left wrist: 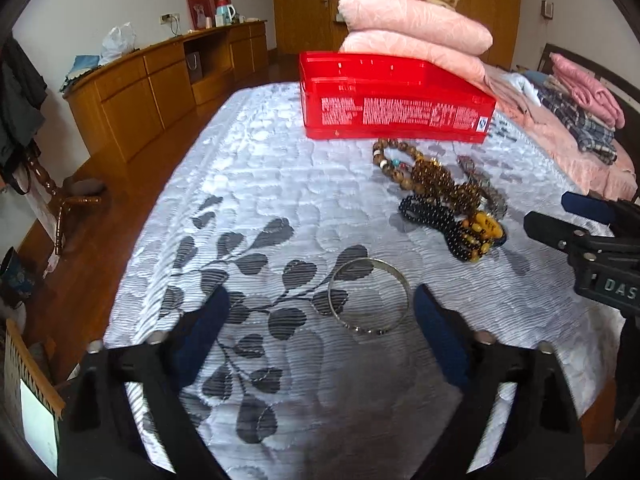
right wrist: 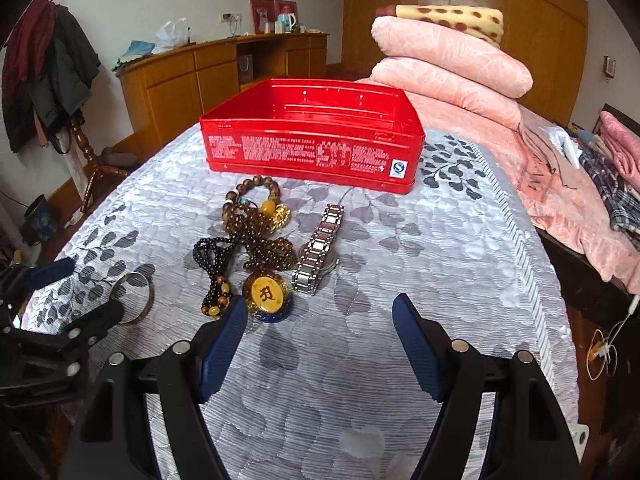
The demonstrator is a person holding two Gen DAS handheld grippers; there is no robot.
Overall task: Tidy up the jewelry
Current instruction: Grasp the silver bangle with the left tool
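Observation:
A red tin box [right wrist: 312, 140] stands open and empty on the bed; it also shows in the left wrist view [left wrist: 392, 100]. In front of it lie a brown bead bracelet [right wrist: 250, 192], a dark bead necklace with a yellow pendant [right wrist: 268, 296], a black bead string [right wrist: 214, 264] and a steel watch [right wrist: 318, 252]. A silver bangle [left wrist: 369, 296] lies flat between my left fingers, just ahead of the tips; it also shows in the right wrist view [right wrist: 134, 298]. My left gripper [left wrist: 322, 304] is open and empty. My right gripper [right wrist: 320, 316] is open and empty, the pendant by its left fingertip.
The grey leaf-pattern bedspread [right wrist: 420, 264] covers the bed. Folded pink quilts [right wrist: 448, 64] are stacked behind the box. Clothes [right wrist: 616, 176] lie at the far right. A wooden cabinet [left wrist: 160, 80] and a coat stand [right wrist: 52, 80] are to the left, past the bed's edge.

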